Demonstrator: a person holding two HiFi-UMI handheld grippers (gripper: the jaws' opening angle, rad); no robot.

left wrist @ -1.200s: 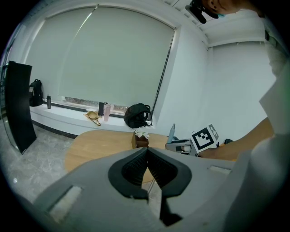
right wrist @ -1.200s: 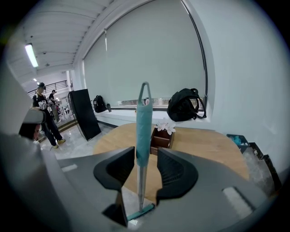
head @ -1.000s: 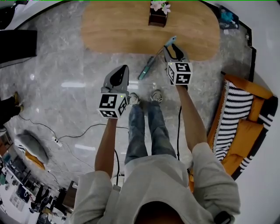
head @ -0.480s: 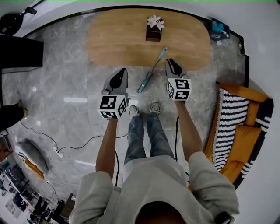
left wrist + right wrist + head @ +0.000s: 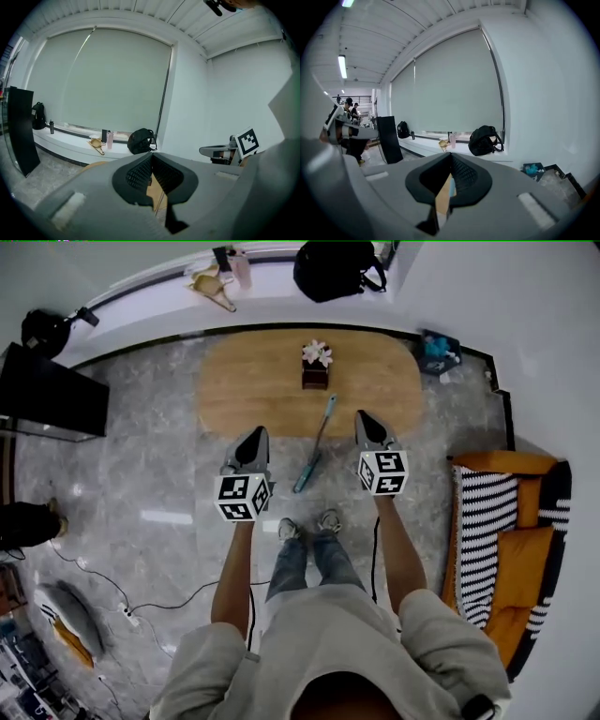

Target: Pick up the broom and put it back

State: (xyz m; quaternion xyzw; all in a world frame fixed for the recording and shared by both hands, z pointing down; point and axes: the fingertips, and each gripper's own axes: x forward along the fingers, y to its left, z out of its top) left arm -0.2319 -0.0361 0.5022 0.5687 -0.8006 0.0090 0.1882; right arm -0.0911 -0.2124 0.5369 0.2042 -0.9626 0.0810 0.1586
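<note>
The broom (image 5: 318, 442), with a teal handle and a small teal brush head, leans with its handle top against the front edge of the oval wooden table (image 5: 253, 381). Its brush rests on the grey floor, between my two grippers in the head view. My left gripper (image 5: 257, 433) hangs to the left of the broom, apart from it, shut and empty. My right gripper (image 5: 367, 417) hangs to its right, also clear of it. Its jaws have just been closing and stand shut with nothing between them. Both gripper views look across the room at the window wall.
A box of flowers (image 5: 316, 372) stands on the table. An orange sofa with a striped throw (image 5: 489, 521) is at the right. A black panel (image 5: 47, 395) stands at the left, a black backpack (image 5: 339, 268) on the sill. A cable (image 5: 159, 601) trails on the floor.
The right gripper has come off the broom's handle top and shut empty. Both grippers have risen, and the head view takes in more of the room. The broom stays leaning on the table.
</note>
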